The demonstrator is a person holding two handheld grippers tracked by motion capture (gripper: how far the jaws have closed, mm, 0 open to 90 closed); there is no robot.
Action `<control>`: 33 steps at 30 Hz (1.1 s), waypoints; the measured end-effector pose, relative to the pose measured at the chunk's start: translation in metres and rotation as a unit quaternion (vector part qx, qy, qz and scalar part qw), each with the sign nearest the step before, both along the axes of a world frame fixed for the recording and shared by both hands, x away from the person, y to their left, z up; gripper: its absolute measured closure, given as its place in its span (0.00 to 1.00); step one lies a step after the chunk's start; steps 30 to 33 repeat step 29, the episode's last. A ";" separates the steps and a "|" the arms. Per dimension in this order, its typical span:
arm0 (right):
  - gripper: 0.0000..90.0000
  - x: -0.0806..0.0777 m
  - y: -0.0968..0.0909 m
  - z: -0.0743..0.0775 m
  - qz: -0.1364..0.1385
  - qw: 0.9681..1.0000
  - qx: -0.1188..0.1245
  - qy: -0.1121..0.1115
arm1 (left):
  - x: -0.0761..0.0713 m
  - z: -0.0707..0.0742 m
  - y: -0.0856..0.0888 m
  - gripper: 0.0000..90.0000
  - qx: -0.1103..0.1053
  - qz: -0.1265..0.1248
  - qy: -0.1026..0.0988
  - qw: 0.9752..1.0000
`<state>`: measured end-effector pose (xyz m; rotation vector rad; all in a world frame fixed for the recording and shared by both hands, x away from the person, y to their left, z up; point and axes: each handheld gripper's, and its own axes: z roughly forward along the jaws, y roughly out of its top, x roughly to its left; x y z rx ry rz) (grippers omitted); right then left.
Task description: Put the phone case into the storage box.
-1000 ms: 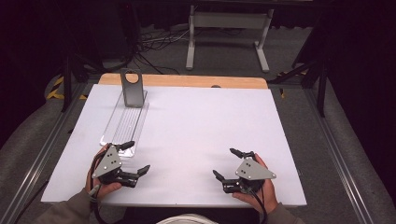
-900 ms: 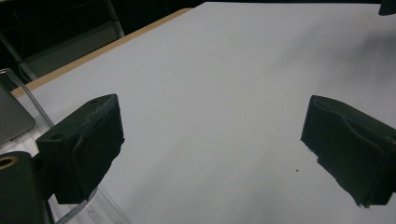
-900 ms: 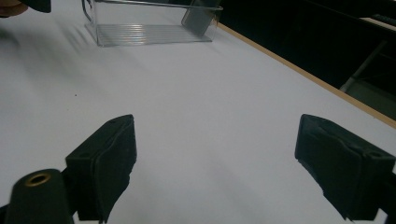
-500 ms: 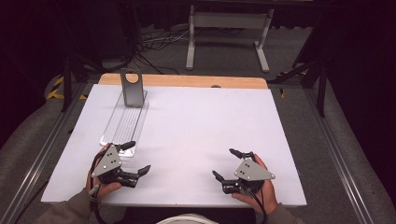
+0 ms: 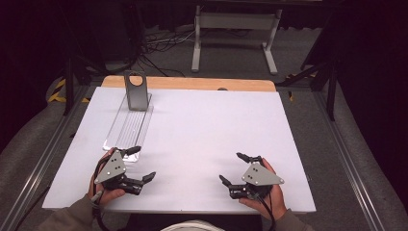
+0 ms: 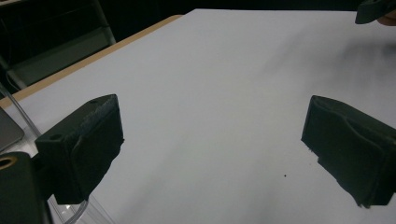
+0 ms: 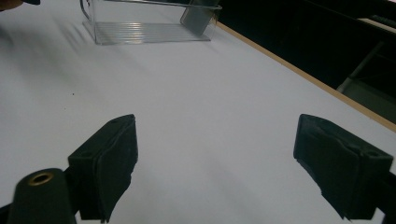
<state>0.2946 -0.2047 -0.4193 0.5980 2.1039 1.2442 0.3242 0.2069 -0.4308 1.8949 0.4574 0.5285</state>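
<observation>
The clear, ribbed plastic tray (image 5: 129, 127), long and narrow, lies flat on the white-topped desk (image 5: 207, 130) toward its far left part, its long axis running away from the person. At the tray's far end stands a grey metal upright plate with a round hole near its top (image 5: 135, 90); in the right gripper view the same tray (image 7: 144, 28) and plate (image 7: 198, 16) appear at the upper edge. A bare wooden strip (image 5: 192, 83) of the desk runs just beyond the tray's far end.

The left gripper (image 5: 139, 163) is held in the person's left hand (image 5: 108, 190), immediately at the tray's near end; one of its fingers (image 5: 131, 150) sits over or just beside the tray's near edge, and contact cannot be confirmed. Its fingers stand wide apart with nothing between them; the left gripper view shows bare white desk between the two black pads.

The right gripper (image 5: 233, 167) is held in the person's right hand (image 5: 267, 195), well apart from the tray, to its right and nearer the person. Its fingers are likewise spread wide and empty.

Beyond the desk from the tray, a grey metal stand (image 5: 233, 29) and black cables (image 5: 161, 45) rest on the floor.
</observation>
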 end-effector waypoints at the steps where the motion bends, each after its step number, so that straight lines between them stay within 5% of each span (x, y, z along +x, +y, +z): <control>1: 0.16 0.000 0.000 0.000 0.000 1.000 -0.001 0.001 | 0.000 0.000 0.000 0.06 0.000 0.001 -0.001 1.000; 33: 0.17 0.001 0.001 0.000 0.002 1.000 -0.005 0.001 | 0.001 0.001 0.000 0.07 0.000 0.006 -0.002 1.000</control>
